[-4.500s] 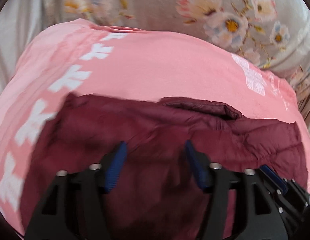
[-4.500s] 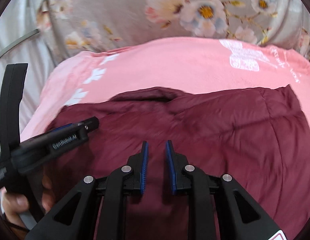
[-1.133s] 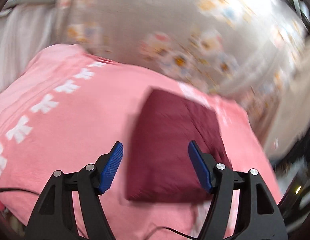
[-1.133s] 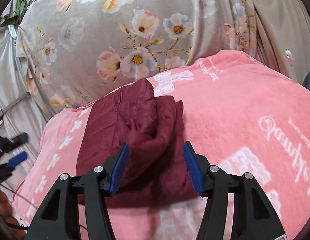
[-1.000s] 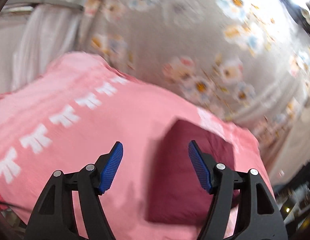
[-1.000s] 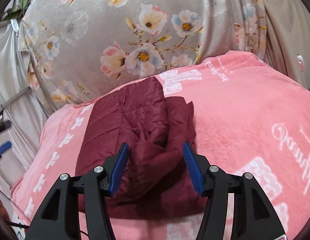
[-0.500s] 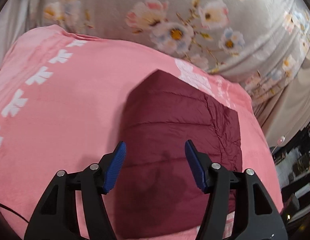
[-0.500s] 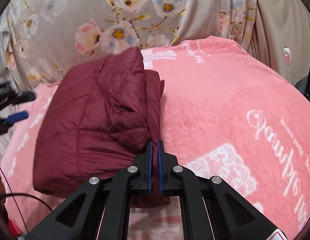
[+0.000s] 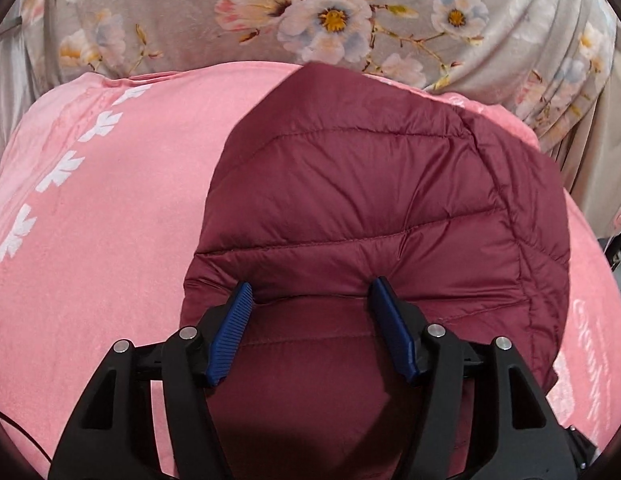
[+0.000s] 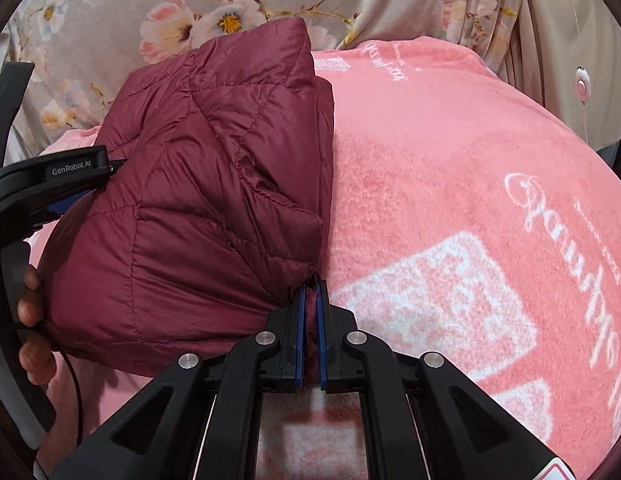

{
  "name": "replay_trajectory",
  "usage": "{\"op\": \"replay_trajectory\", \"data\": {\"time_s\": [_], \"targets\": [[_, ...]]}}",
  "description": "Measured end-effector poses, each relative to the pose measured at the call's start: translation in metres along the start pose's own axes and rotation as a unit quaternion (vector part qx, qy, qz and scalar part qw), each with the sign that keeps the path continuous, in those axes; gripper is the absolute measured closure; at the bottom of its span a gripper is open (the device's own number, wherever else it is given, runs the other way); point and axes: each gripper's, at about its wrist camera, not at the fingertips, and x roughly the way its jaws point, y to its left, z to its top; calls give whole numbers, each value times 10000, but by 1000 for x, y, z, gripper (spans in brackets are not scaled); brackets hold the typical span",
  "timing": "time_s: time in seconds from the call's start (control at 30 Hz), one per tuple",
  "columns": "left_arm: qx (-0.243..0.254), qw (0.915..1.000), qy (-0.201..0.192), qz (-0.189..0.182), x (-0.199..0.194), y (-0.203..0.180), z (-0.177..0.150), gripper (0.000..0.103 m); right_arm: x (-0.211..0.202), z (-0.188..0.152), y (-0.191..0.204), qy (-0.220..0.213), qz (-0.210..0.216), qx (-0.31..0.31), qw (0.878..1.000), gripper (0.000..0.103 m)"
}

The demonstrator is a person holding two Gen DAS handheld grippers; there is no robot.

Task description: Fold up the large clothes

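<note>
A maroon quilted puffer jacket (image 9: 370, 200) lies folded into a thick bundle on a pink blanket (image 9: 110, 208). My left gripper (image 9: 310, 296) is open, its blue pads pressing down on the jacket's top near its near edge. In the right wrist view the jacket (image 10: 198, 200) sits at left. My right gripper (image 10: 309, 288) is shut on the jacket's lower right corner, a sliver of maroon fabric between the pads. The left gripper (image 10: 62, 184) shows at the jacket's left side, held by a hand.
The pink blanket (image 10: 450, 184) with white print covers the bed. A grey floral curtain (image 9: 330, 12) hangs behind the bed. A beige curtain and a white cord with a switch (image 10: 582, 86) are at the far right.
My left gripper has come down onto the folded jacket, which fills more of its view. My right gripper, open a second ago, has shut on the jacket's corner.
</note>
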Motion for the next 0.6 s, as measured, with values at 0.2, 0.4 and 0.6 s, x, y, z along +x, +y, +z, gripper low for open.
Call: {"op": "replay_trajectory", "data": {"time_s": [0.2, 0.4, 0.6], "targets": [[72, 9999, 97, 59, 8, -2, -2, 42, 5, 3, -7, 110, 205, 178, 9996, 97], [-362, 9984, 319, -295, -21, 27, 23, 43, -39, 28, -9, -319, 60, 73, 9994, 93], [-490, 9985, -190, -138, -46, 42, 71, 43, -74, 102, 16, -1336, 76, -208, 9908, 93]]}}
